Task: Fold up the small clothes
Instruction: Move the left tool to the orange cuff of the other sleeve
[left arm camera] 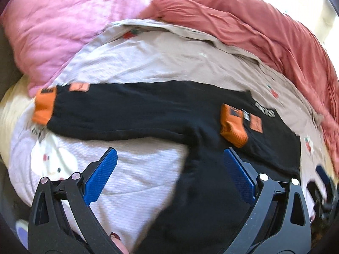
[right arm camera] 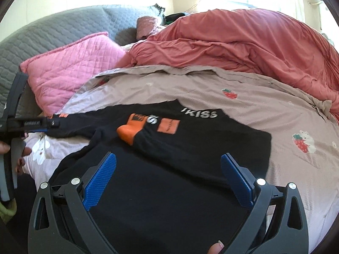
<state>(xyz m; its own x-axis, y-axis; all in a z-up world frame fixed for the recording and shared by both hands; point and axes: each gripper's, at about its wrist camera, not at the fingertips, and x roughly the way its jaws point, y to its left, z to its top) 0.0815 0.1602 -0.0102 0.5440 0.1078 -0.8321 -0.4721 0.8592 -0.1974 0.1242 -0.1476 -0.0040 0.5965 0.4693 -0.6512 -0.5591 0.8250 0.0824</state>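
Left tongs (left arm camera: 170,176), left wrist view: blue pads spread wide, nothing between them. Below and ahead lies the black sweatshirt (left arm camera: 148,110) on the bed (left arm camera: 169,63). One sleeve runs sideways across the frame, long axis left to right, ending in an orange cuff (left arm camera: 43,105) at far left. A second orange cuff (left arm camera: 233,127) lies folded onto the body, just ahead of the right-hand pad. The garment's lower body passes between the pads toward the camera. A pink pillow (left arm camera: 63,21) and a salmon duvet (left arm camera: 254,27) sit beyond, well apart from the garment (frame is motion-blurred).

Right tongs (right arm camera: 168,178), right wrist view: also spread wide and empty, hovering over the sweatshirt's black body, which fills the gap between the pads. White lettering (right arm camera: 200,114) and an orange patch (right arm camera: 168,127) lie ahead, with the folded cuff just left of them. The left tongs appear at the frame's left edge, by the outstretched sleeve; whether they touch it cannot be told.

Judgement: the outstretched sleeve is the unfolded part. It lies to the left, so the left tongs are nearer its cuff. The coming move likely depends on carrying that cuff rightward along the sleeve's long axis, onto the body.
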